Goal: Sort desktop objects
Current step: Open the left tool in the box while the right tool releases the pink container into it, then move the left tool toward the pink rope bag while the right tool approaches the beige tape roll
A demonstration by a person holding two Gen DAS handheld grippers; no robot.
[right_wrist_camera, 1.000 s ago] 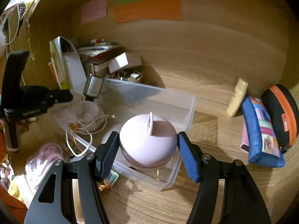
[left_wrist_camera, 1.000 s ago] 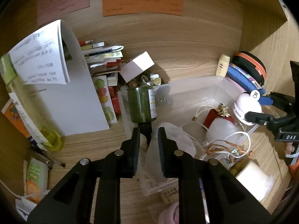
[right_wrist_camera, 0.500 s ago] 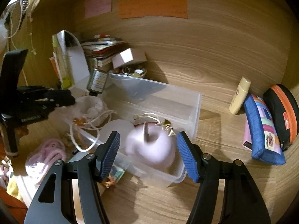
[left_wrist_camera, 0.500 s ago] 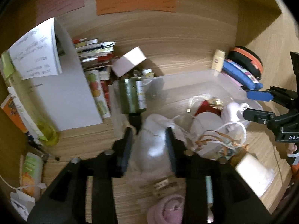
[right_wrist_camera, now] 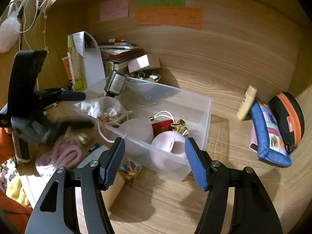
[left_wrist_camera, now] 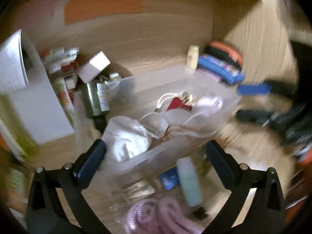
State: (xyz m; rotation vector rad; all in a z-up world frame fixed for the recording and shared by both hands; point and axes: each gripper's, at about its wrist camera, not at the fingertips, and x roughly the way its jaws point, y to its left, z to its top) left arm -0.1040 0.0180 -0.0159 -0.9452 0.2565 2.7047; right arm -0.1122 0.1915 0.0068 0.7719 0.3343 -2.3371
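Note:
A clear plastic bin [right_wrist_camera: 202, 117] stands on the wooden desk. In it lie a white drawstring pouch [right_wrist_camera: 103, 106], a red and gold pouch [right_wrist_camera: 165, 125] and a round pink object [right_wrist_camera: 167, 146] on its side at the near right corner. My right gripper [right_wrist_camera: 155, 162] is open and empty, just in front of the bin. My left gripper [left_wrist_camera: 156, 161] is open and empty at the bin's near edge [left_wrist_camera: 148, 154], the white pouch [left_wrist_camera: 128, 140] just beyond its left finger. The left wrist view is blurred.
A dark green bottle [right_wrist_camera: 115, 82] leans at the bin's far left corner. Books, a white box [right_wrist_camera: 143, 63] and a folder stand behind. A cream tube [right_wrist_camera: 246, 102], blue pouch [right_wrist_camera: 270, 134] and black-orange case [right_wrist_camera: 287, 119] lie right. Pink knit item [right_wrist_camera: 62, 154] and a pale bottle [left_wrist_camera: 189, 181] lie before the bin.
My right gripper let go of the pink object, which dropped into the bin and tipped over. My left gripper opened wide, released the white pouch and pulled back.

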